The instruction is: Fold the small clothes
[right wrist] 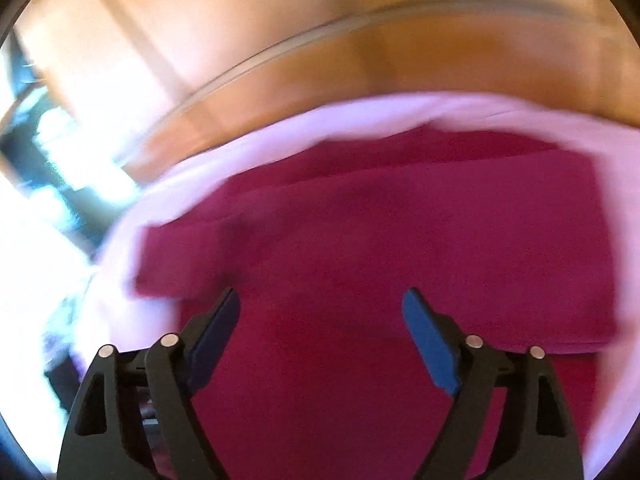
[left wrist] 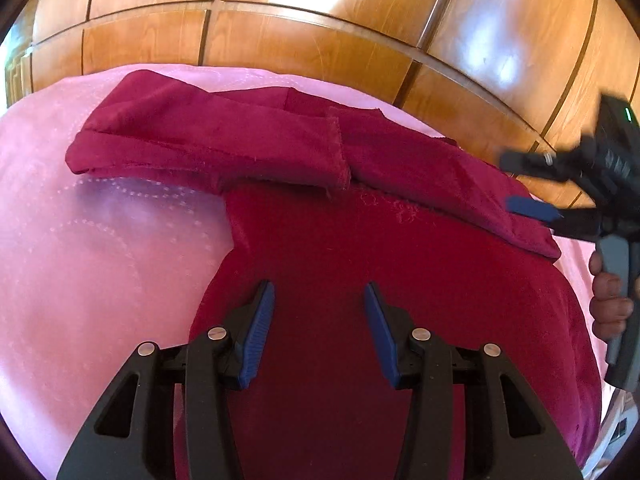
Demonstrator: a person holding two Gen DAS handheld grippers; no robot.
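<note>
The wooden panelled wall (left wrist: 320, 36) fills the upper part of the left wrist view; in the right wrist view it is smeared by motion blur and its panel lines are hard to follow, and the upper left of that frame is washed out by glare, so nothing there can be identified. The pink bed cover (left wrist: 100, 248) spans the middle of both views, its edges cut off by the fisheye rim; faint stitched patterning shows at the left of the left wrist view. The dark red garment (left wrist: 340, 248) lies flat on that cover, centre and right in the left wrist view, with both sleeves folded across its upper part, one end overlapping the other near the middle; its lower portion is hidden behind the left gripper (left wrist: 319, 292). That gripper's fingers stand partly apart above the cloth, holding nothing. The right gripper (left wrist: 532, 184) enters at the right edge of the left wrist view, blurred, one blue pad close to the folded sleeve's end; contact cannot be determined. A hand (left wrist: 610, 304) grips its handle, cut off by the frame. In its own view the right gripper (right wrist: 322, 300) has fingers spread wide over the garment (right wrist: 360, 240), empty. No containers appear in either view.
</note>
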